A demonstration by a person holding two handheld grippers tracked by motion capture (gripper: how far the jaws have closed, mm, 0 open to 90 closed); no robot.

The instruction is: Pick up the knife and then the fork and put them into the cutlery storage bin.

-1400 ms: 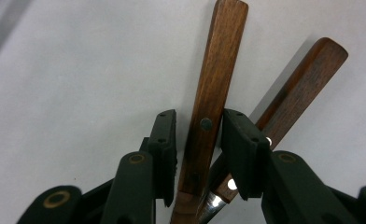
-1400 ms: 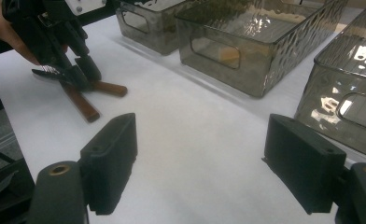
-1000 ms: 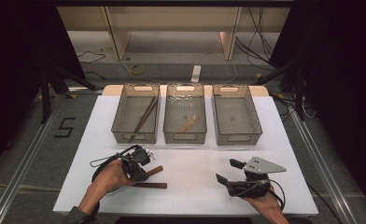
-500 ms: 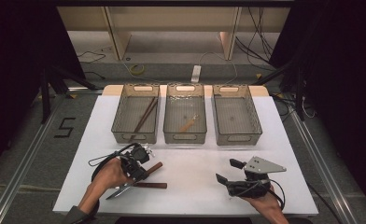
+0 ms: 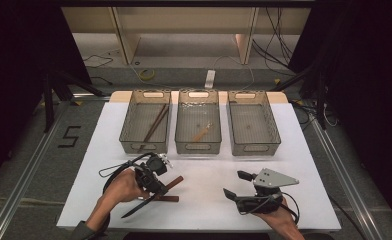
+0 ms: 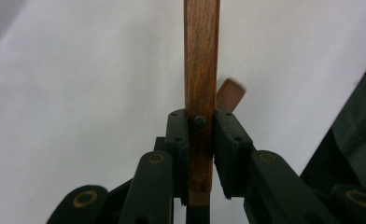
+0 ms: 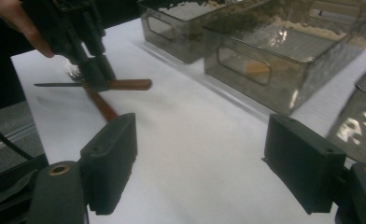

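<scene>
Left hand-held gripper [image 5: 156, 186] lifts a wooden-handled knife

It pinches the brown wooden handle of the dark-bladed knife [image 6: 200, 84], now raised slightly off the white tabletop [image 5: 209, 170] since a moment ago, above a second wooden-handled piece [image 5: 168, 198]. The lift probably heads for 1 of 3 clear bins [image 5: 145, 127]. The right hand-held gripper [image 5: 234, 185] rests spread, empty.

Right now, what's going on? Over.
Left tool shut on wooden-handled knife. Right tool open, holding nothing. Second wooden handle lies under the knife.
</scene>
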